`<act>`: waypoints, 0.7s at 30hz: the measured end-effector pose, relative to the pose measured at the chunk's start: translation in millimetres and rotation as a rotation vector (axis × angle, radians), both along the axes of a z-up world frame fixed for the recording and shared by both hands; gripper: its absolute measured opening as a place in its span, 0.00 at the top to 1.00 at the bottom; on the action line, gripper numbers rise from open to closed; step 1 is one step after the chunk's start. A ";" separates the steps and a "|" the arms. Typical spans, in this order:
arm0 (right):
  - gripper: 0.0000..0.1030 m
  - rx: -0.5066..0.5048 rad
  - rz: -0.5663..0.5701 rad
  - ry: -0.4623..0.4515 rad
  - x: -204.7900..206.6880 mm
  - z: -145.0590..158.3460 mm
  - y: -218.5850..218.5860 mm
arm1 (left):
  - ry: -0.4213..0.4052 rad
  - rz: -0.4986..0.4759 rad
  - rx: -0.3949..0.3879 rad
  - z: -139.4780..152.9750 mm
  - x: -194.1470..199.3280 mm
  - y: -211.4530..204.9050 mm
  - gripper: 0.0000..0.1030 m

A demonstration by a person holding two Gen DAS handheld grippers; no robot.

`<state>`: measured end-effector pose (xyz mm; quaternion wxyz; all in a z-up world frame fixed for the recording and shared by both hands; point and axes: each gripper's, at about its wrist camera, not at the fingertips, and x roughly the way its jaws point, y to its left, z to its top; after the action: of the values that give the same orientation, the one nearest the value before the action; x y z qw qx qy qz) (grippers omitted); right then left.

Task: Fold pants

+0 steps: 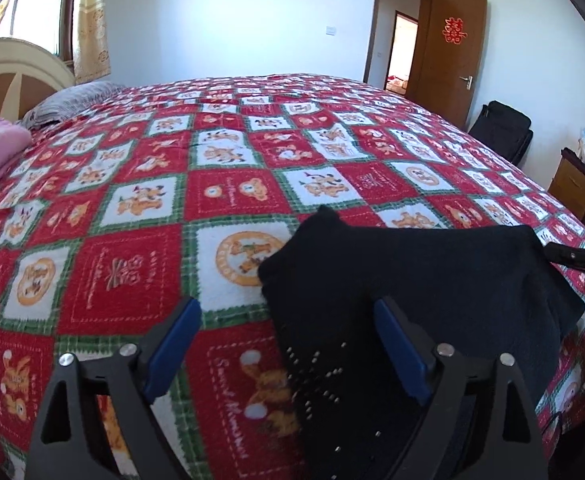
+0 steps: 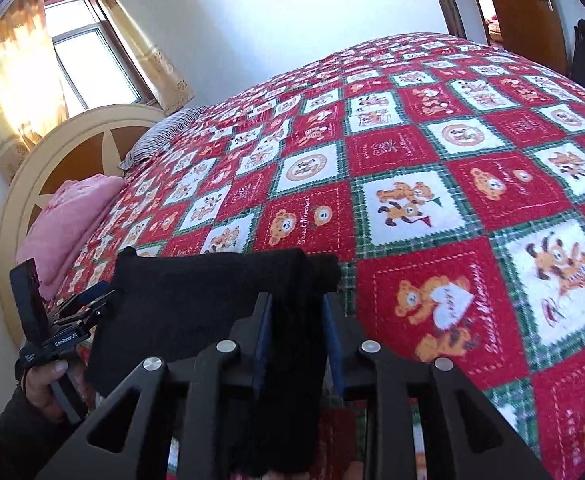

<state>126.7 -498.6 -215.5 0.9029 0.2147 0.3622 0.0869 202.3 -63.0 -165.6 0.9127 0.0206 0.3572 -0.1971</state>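
Observation:
The black pants hang bunched above the near edge of the bed with the red patchwork blanket. My left gripper is open; its blue-padded fingers stand wide apart, with the pants' edge lying between them near the right finger. My right gripper is shut on a bunched fold of the pants, which drapes to the left. The left gripper shows at the pants' left edge in the right wrist view. The right gripper's tip shows at the pants' right edge in the left wrist view.
A pink folded blanket and a striped pillow lie by the headboard. A wooden nightstand and a black bag stand right of the bed. An open door is at the far wall.

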 end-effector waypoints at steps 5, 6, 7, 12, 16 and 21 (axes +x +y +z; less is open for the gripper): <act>0.37 0.045 0.028 -0.005 -4.5 -3.0 6.1 | 0.028 -0.004 -0.016 -3.1 0.7 -6.2 0.10; 0.37 0.035 0.031 0.003 -3.2 -4.8 8.7 | 0.035 -0.009 -0.018 -4.0 1.0 -8.5 0.10; 0.37 0.021 0.029 0.013 -2.2 -6.9 10.6 | 0.039 -0.015 -0.019 -4.9 1.0 -10.7 0.10; 0.38 0.023 0.030 0.051 1.2 -23.3 11.9 | 0.049 -0.012 -0.022 -10.6 2.9 -14.1 0.04; 0.38 0.062 0.019 0.049 2.7 -26.8 7.4 | 0.048 -0.013 -0.033 -13.6 5.5 -11.7 0.00; 0.38 0.062 0.010 0.042 1.5 -27.3 8.6 | 0.052 -0.015 -0.034 -14.3 6.4 -11.9 0.00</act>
<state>128.2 -490.0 -242.8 0.8875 0.2424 0.3793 0.0982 208.7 -74.9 -179.9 0.9018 0.0026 0.3774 -0.2103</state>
